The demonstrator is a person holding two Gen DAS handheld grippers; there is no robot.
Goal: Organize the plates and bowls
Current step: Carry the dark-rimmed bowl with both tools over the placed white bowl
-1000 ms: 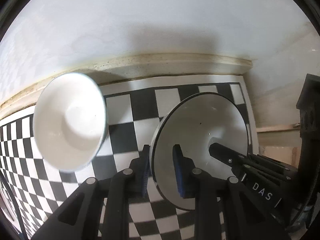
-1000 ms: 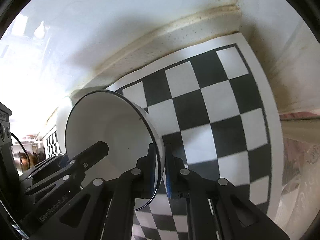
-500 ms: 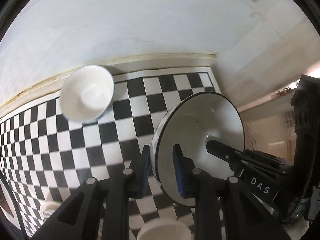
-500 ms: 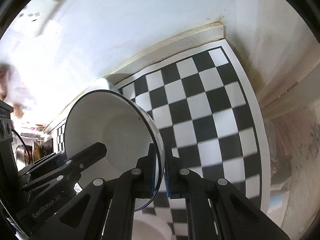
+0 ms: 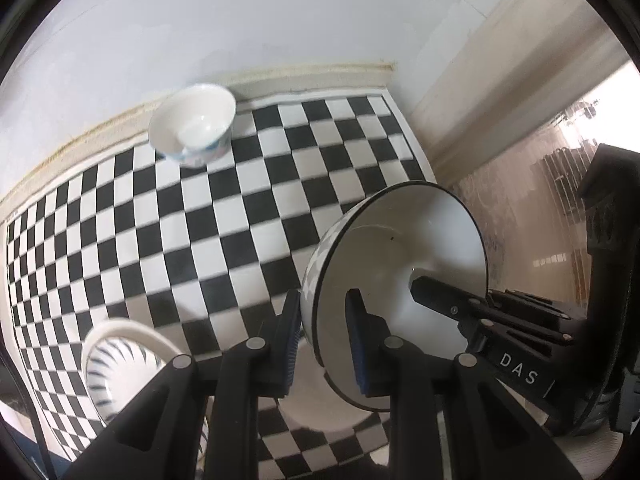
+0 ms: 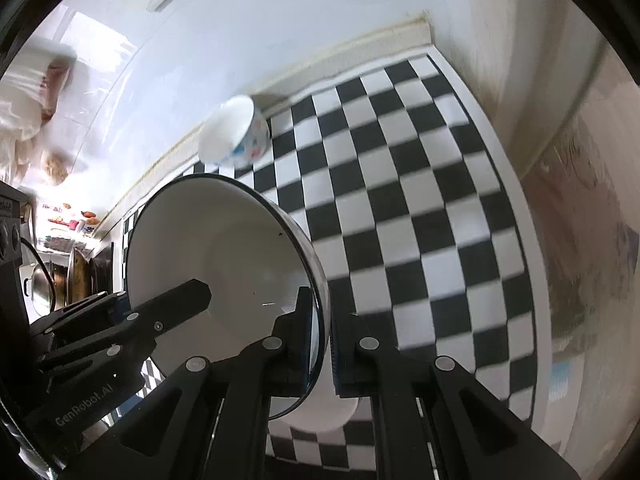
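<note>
Both grippers hold one large white bowl with a dark rim (image 5: 400, 264), lifted above the checkered mat. My left gripper (image 5: 320, 336) is shut on its rim, one finger outside and one inside. My right gripper (image 6: 322, 344) is shut on the opposite rim of the same bowl (image 6: 216, 248). A small white bowl with coloured spots (image 5: 194, 126) stands on the mat near the back wall; it also shows in the right wrist view (image 6: 236, 132). A white bowl with blue stripes (image 5: 120, 360) stands at the lower left.
The black and white checkered mat (image 5: 200, 232) covers the counter up to the white back wall. A white dish (image 5: 324, 412) lies under the held bowl. Pots and a stove (image 6: 60, 276) are at the far left. A wall corner (image 6: 500, 60) stands on the right.
Both grippers have risen and pulled back from the wall with the large bowl. The small bowl now looks farther away, and the striped bowl and white dish have come into view.
</note>
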